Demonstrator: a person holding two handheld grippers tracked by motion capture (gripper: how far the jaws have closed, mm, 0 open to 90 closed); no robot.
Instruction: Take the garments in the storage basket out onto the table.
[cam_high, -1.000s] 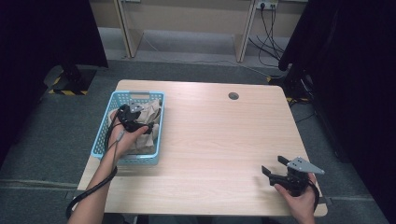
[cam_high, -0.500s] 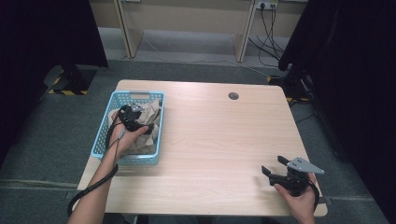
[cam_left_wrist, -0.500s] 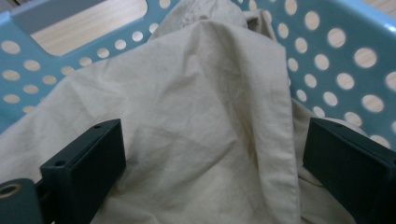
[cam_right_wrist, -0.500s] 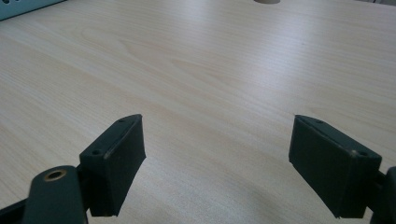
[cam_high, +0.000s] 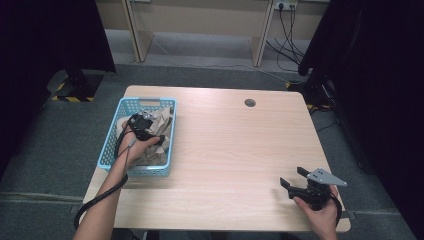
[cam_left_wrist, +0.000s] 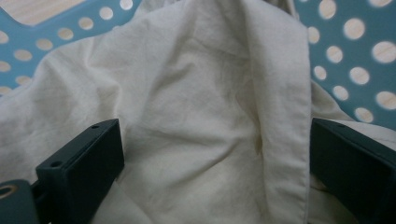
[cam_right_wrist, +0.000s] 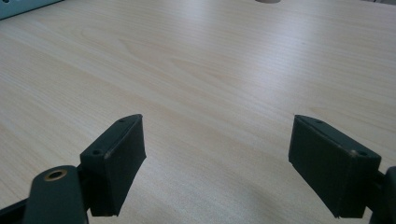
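Light wood table (cam_high: 235, 150); blue perforated basket (cam_high: 111, 145) at left edge.

even overhead light brightens the table (cam_high: 235, 145), leaving dark surroundings; a soft sheen crosses the wood, and close jaws blur slightly.

Two black handheld grippers are seen. The left gripper (cam_high: 141, 121) is made of dark, blocky parts, and a black cable (cam_high: 100, 197) is trailed from it in a loop along the bare forearm. The right gripper (cam_high: 295, 179) is topped by a grey three-cornered plate (cam_high: 324, 177). Each gripper is fitted with two flat, rectangular black jaws with small screw holes sunk into their outer faces. A brass-coloured ring (cam_right_wrist: 55, 175) is set into the right gripper's lower left arm. No sleeves are worn on the forearms.
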